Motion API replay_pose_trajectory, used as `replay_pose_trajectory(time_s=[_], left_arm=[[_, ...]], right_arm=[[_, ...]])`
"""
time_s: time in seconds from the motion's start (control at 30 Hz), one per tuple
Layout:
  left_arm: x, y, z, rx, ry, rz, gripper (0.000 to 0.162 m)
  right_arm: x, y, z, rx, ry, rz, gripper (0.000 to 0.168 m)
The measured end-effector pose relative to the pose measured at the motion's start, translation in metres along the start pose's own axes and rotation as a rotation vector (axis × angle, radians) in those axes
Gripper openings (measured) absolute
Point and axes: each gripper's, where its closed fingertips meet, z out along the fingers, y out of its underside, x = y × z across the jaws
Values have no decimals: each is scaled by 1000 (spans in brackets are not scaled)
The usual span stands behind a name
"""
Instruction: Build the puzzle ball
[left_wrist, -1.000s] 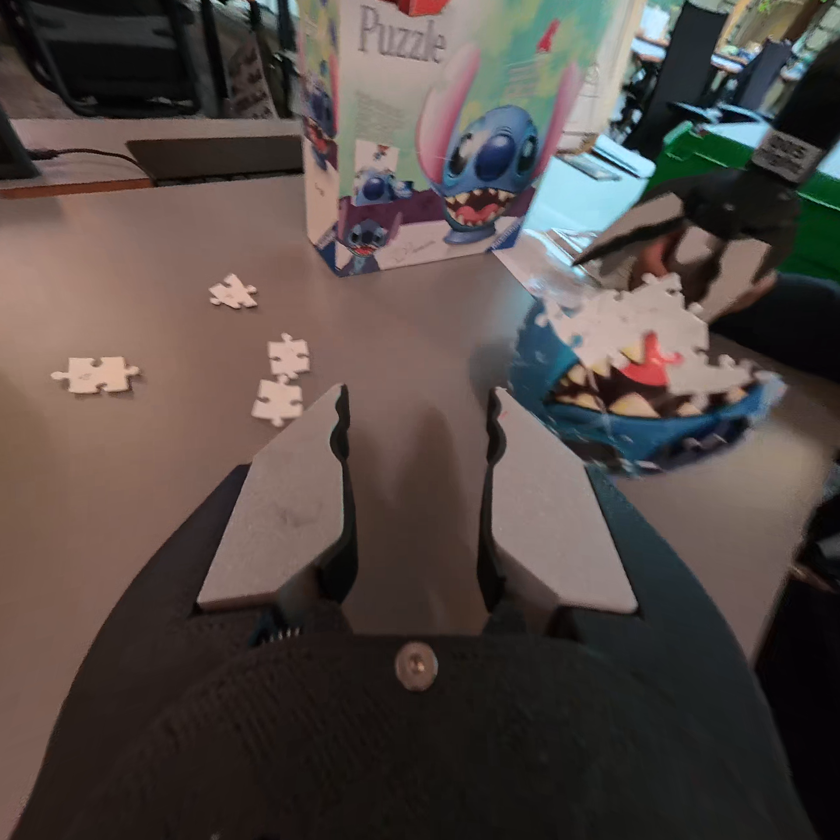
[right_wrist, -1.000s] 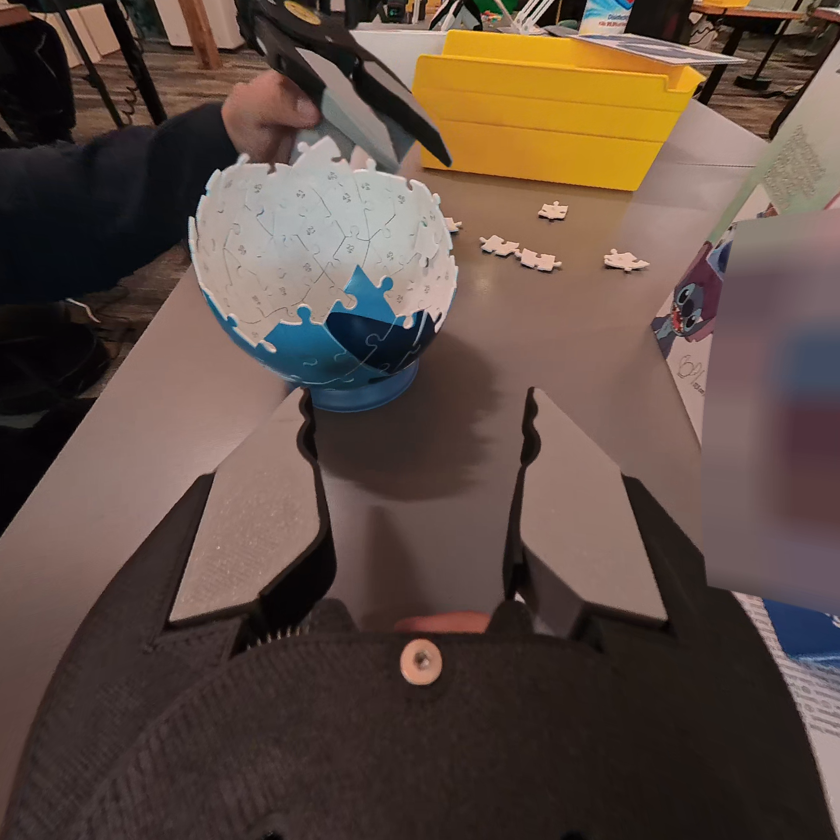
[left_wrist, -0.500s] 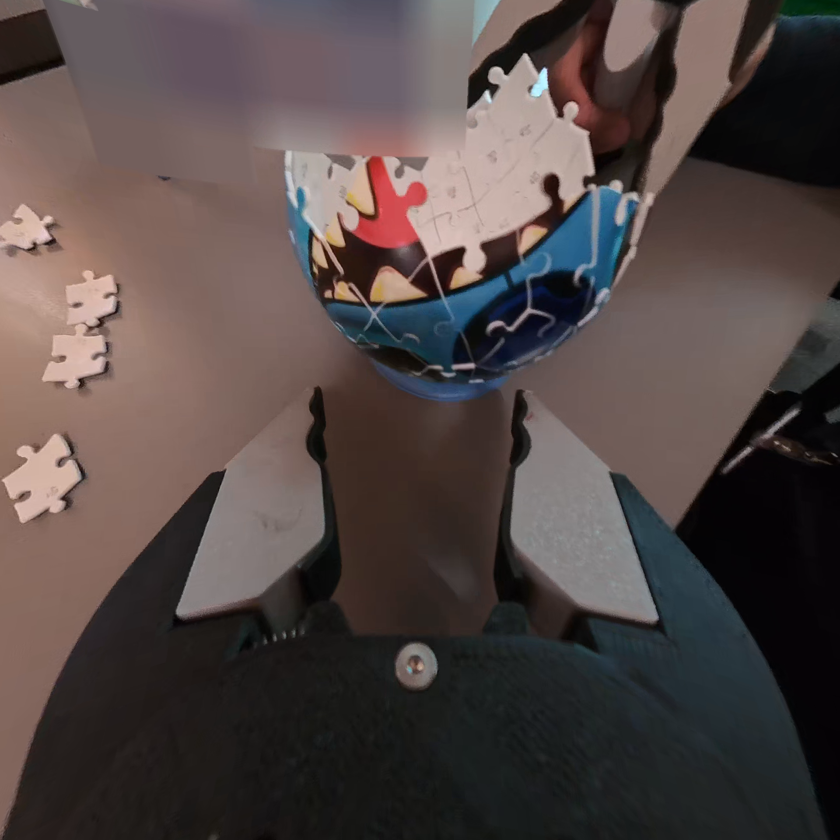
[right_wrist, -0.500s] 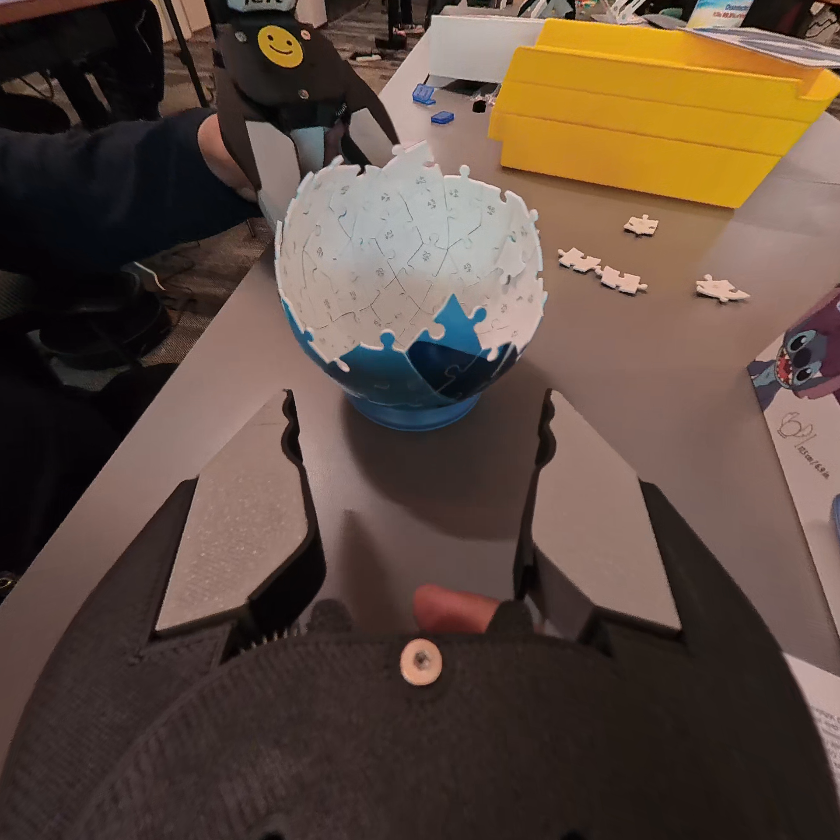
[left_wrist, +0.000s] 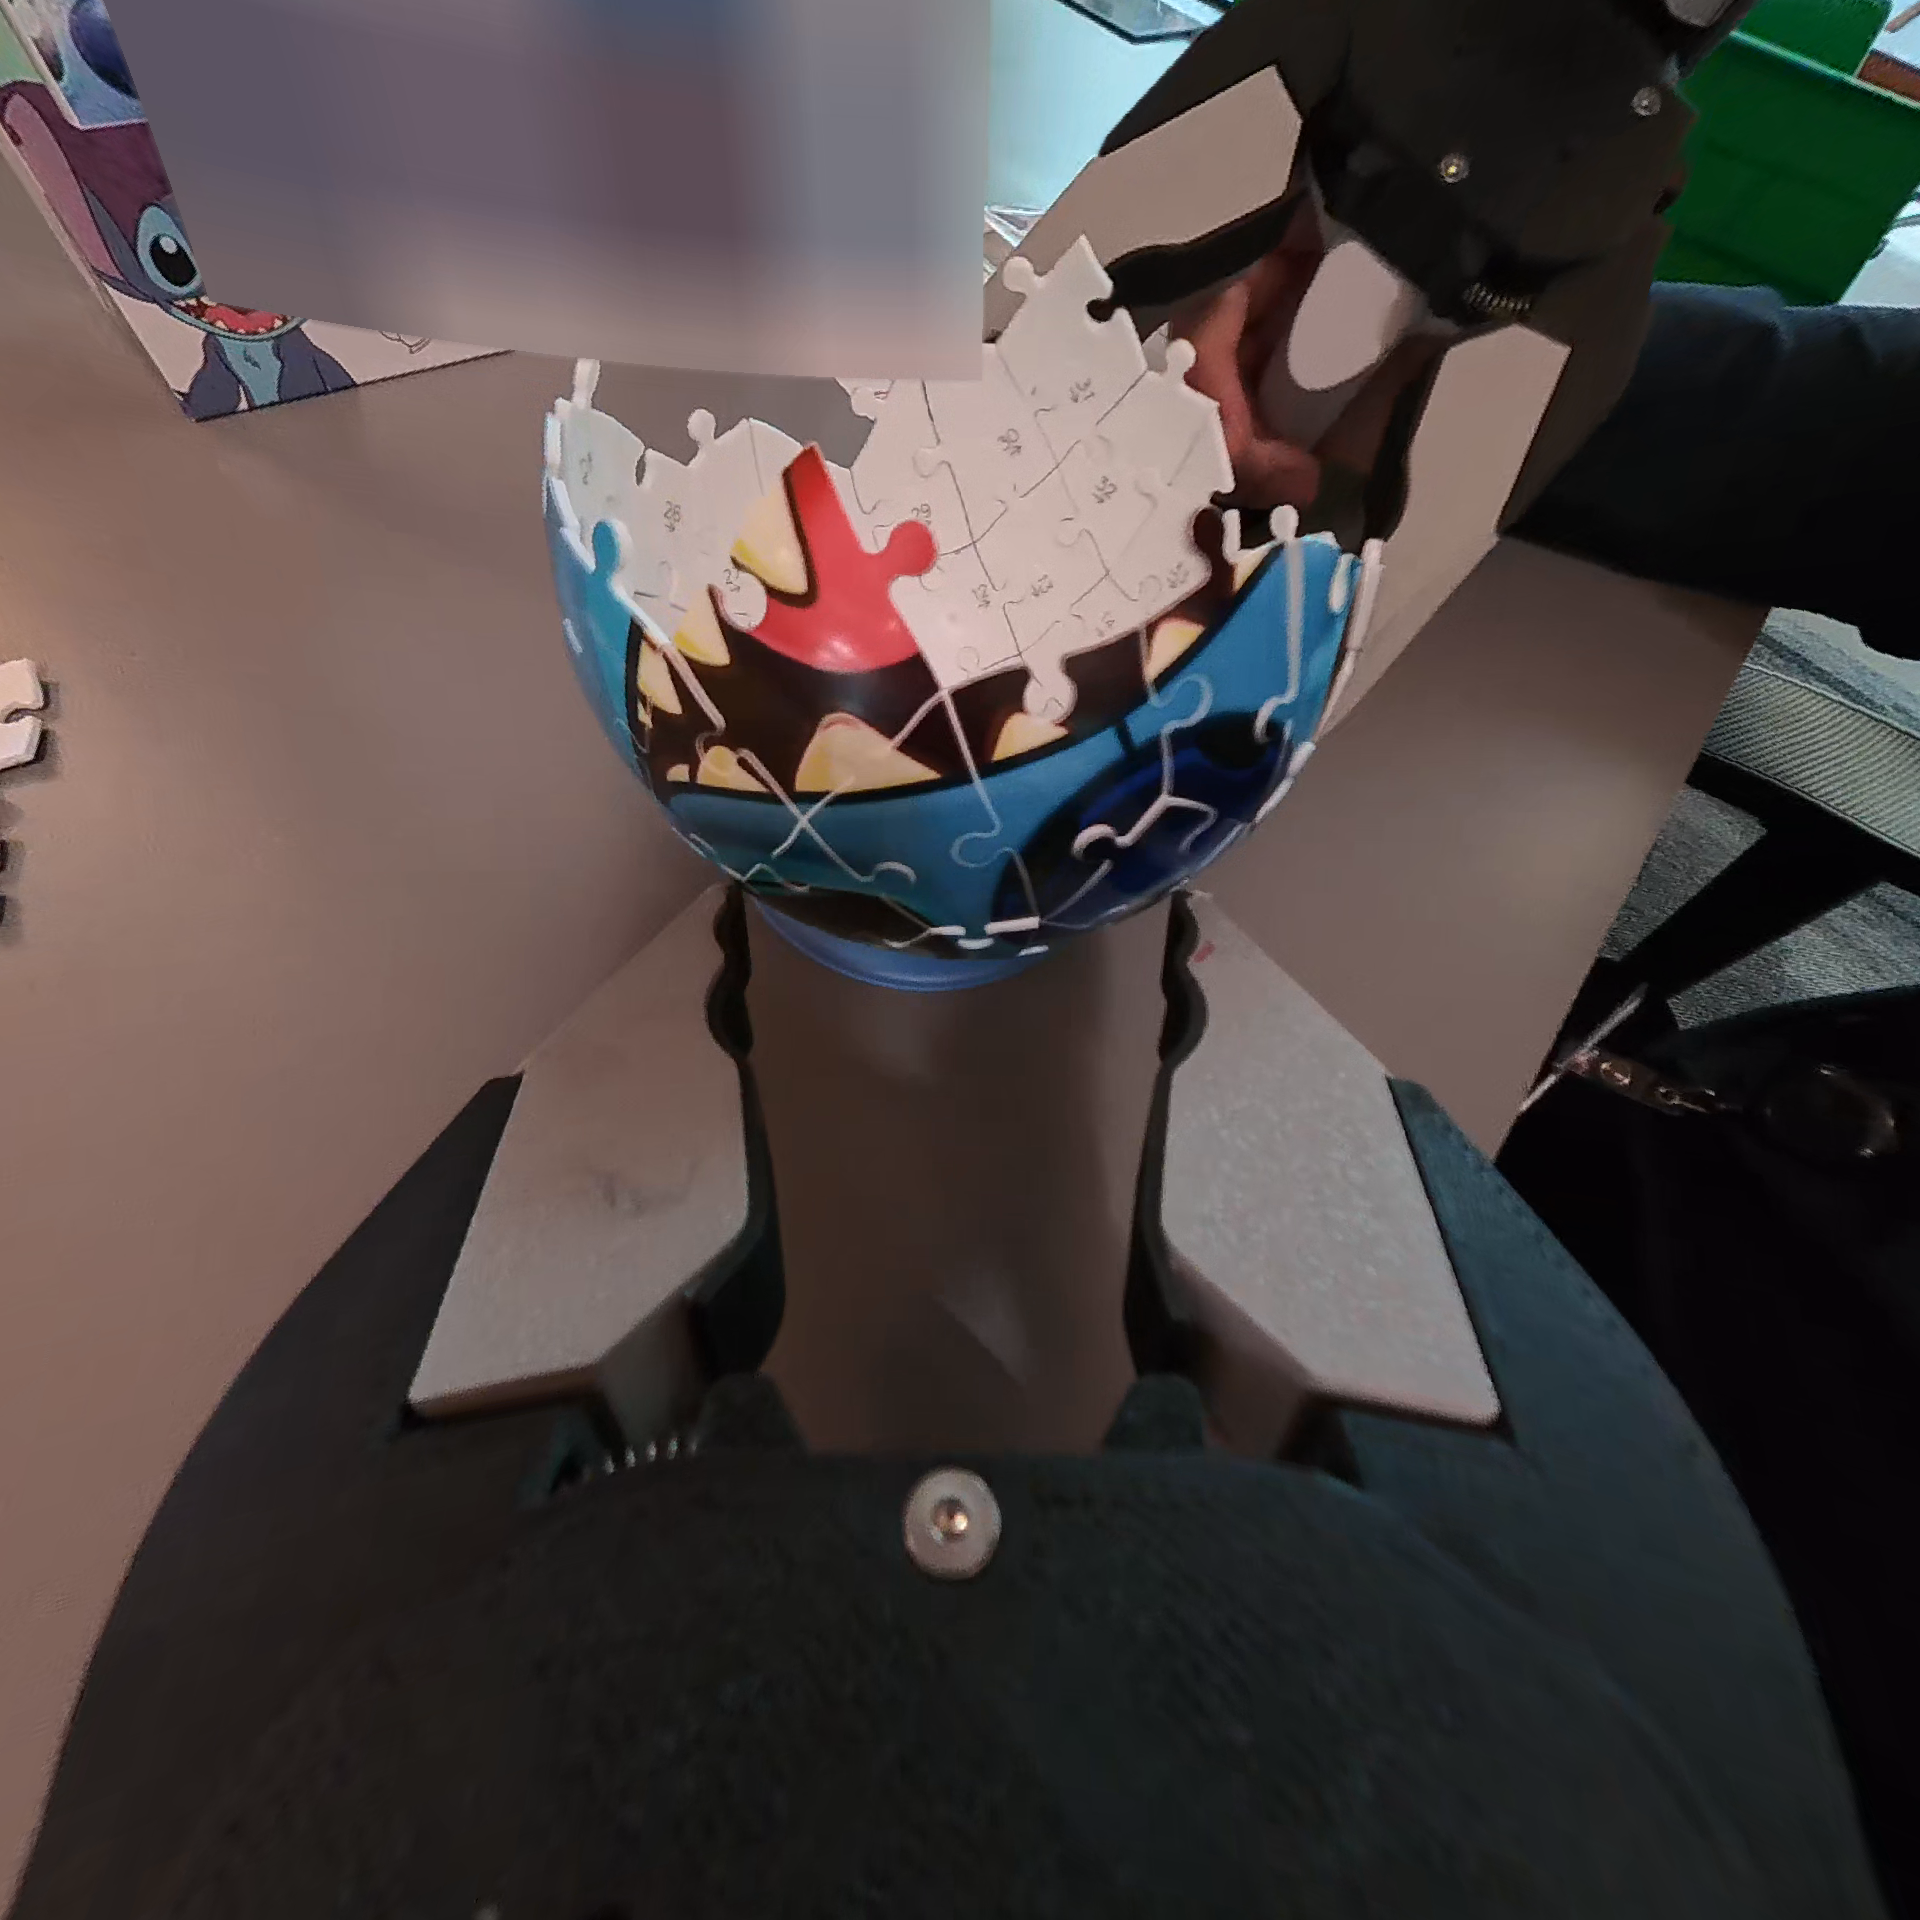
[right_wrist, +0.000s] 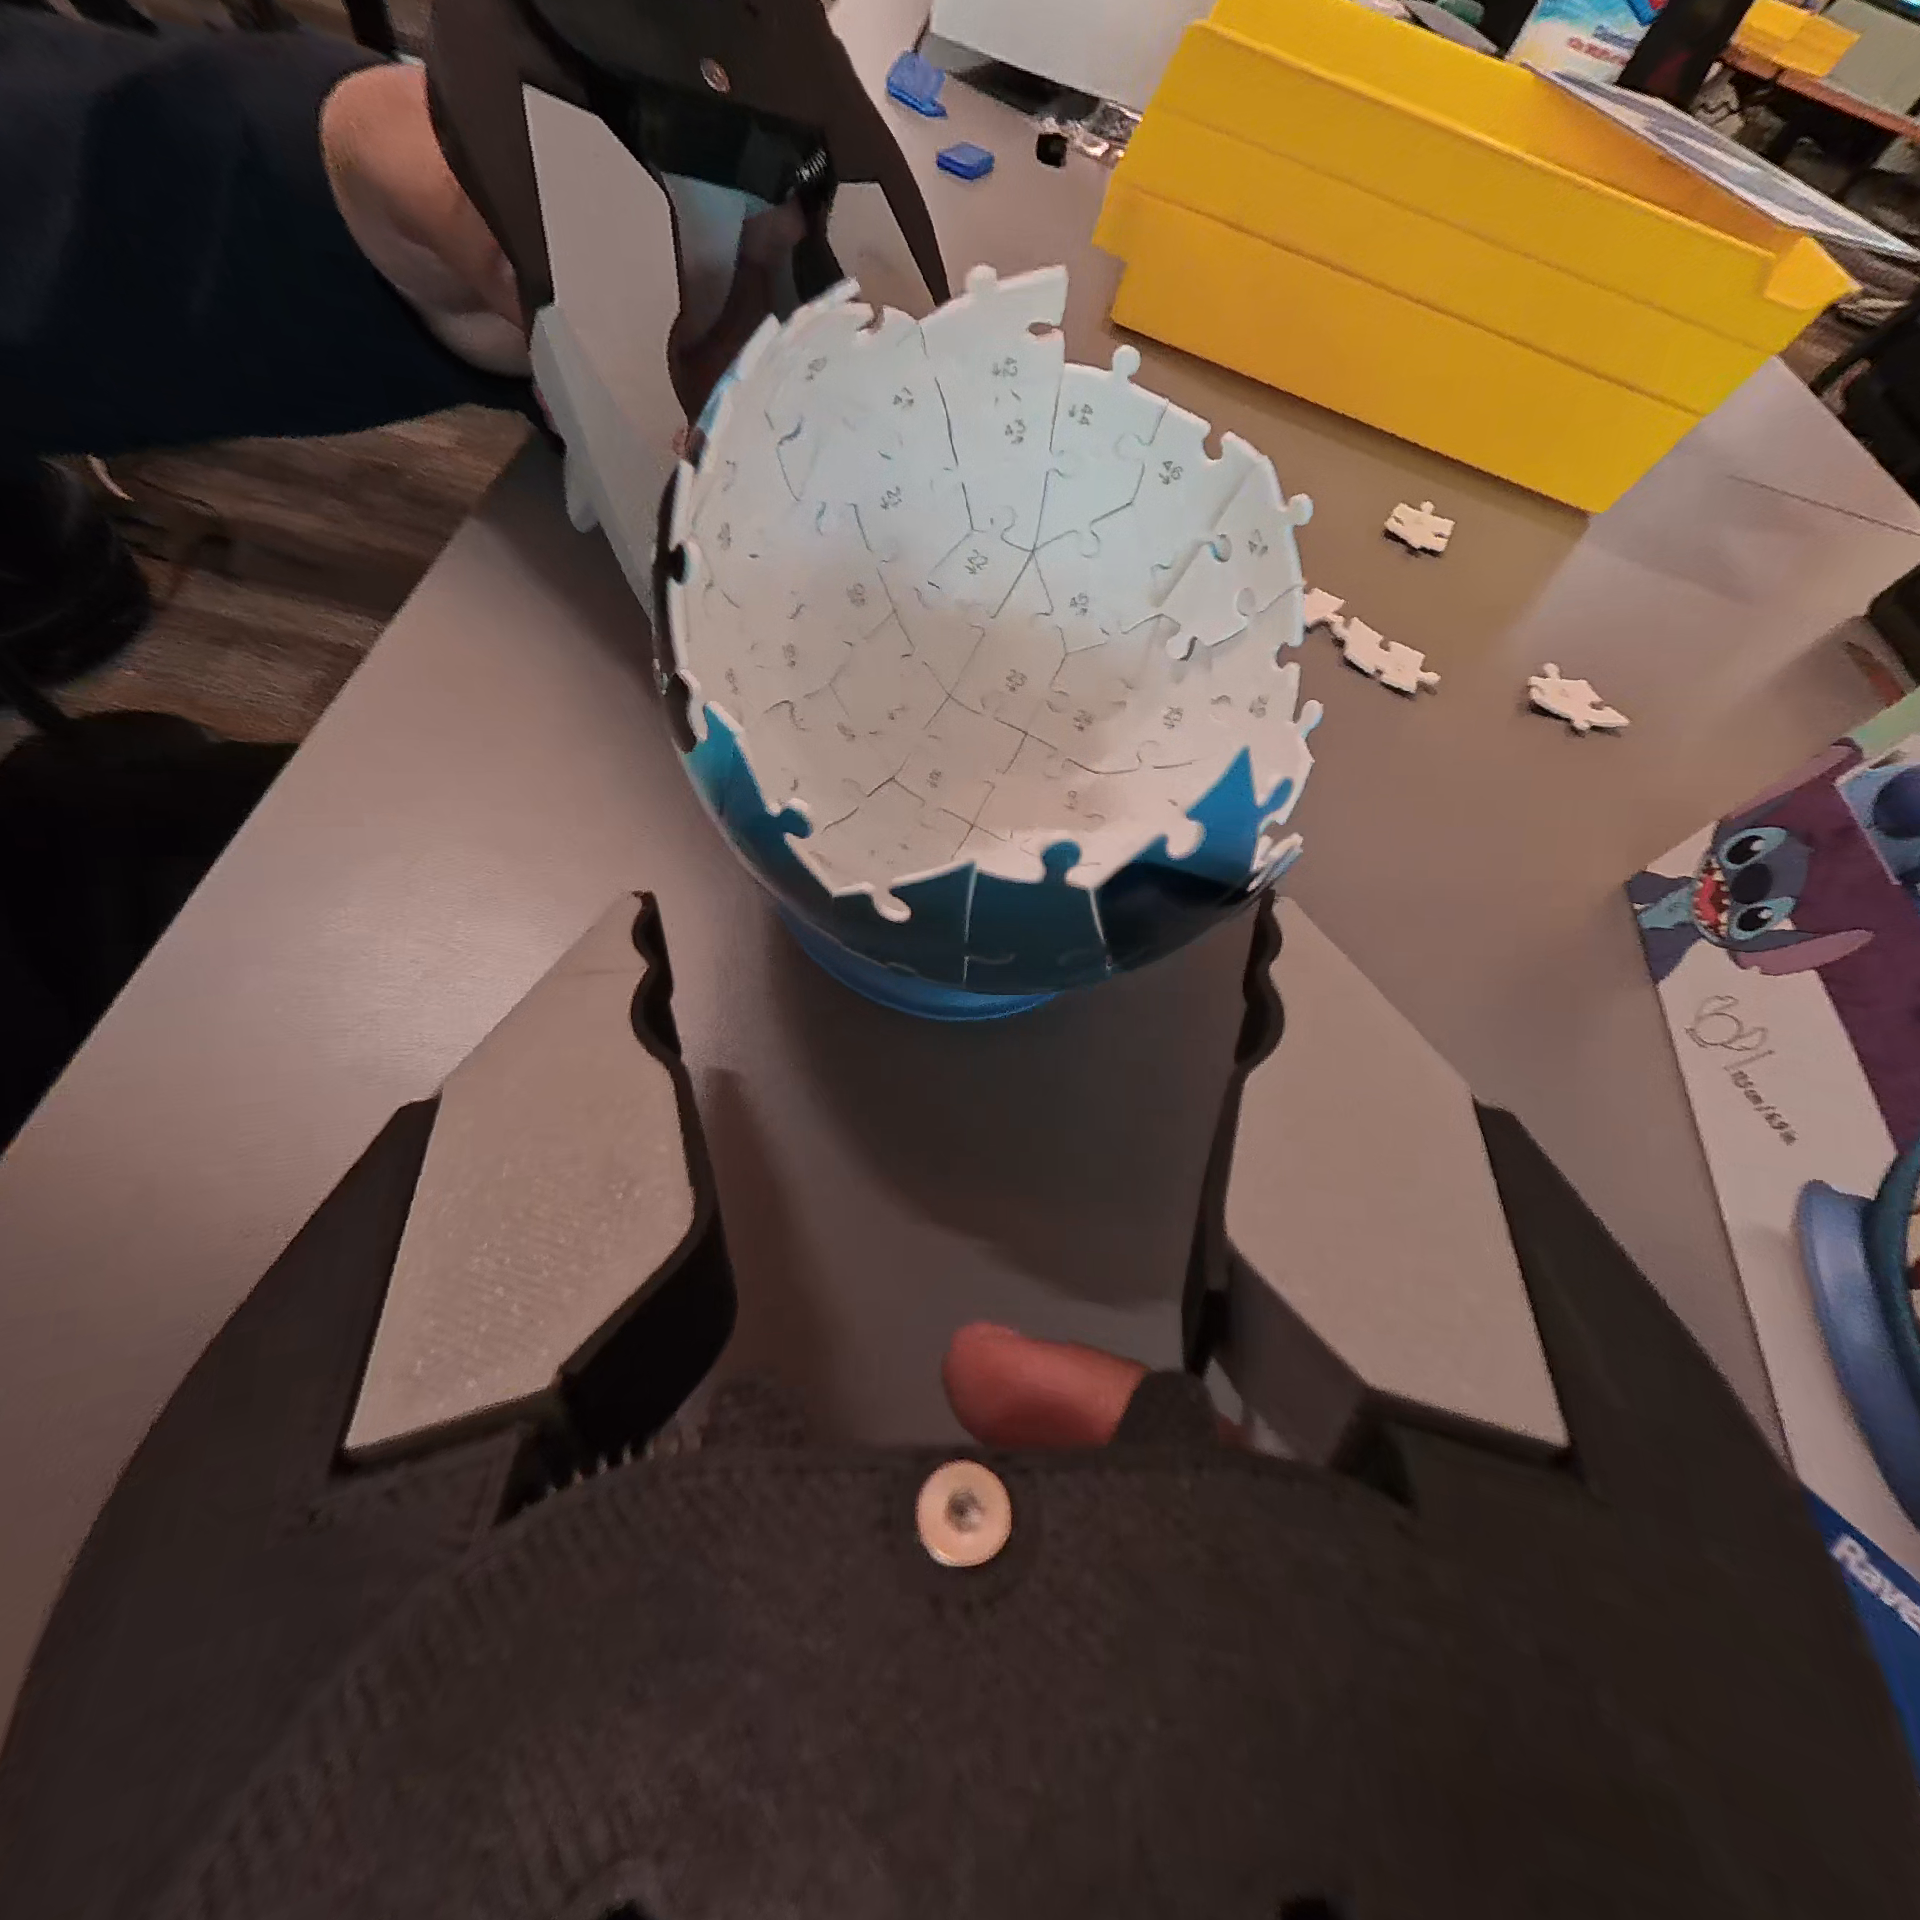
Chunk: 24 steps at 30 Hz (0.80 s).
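Assembly is sitting at roughly the halfway mark, as we are judging it: the half-built puzzle ball (right_wrist: 987, 665), a bowl-shaped shell of curved plastic pieces with white inner faces and a blue printed outside, is standing on its round blue base on the grey tabletop (right_wrist: 364, 914), its upper half missing and its rim jagged. In the right wrist view it is lying at 12 o'clock, just beyond the tips of the right gripper (right_wrist: 951, 935), whose jaws are spread wide and holding nothing. The left gripper (left_wrist: 951, 914) is likewise gaping and empty, with the ball (left_wrist: 935, 665) at 12 o'clock from its tips; seen from the right wrist it (right_wrist: 665, 364) is reaching in at 11 o'clock, one finger just beside the shell's far rim, though we cannot tell whether it is touching.

We are reading this as a bracing step, both grippers closing in on the shell from opposite sides before another piece goes on. Several loose white puzzle pieces (right_wrist: 1382, 655) are lying face down at 2 o'clock, near the stacked yellow plastic trays (right_wrist: 1455, 270).

The next move is calling for one gripper to steady the shell gently, since hard pressure could pop the seams, while the other goes to fetch a loose piece.
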Motion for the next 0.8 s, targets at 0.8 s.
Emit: replay_pose_trajectory(time_s=[0.8], left_arm=[[24,-24,14,26,54,72,78]], right_arm=[[3,-2,-30,-28,182,68,102]])
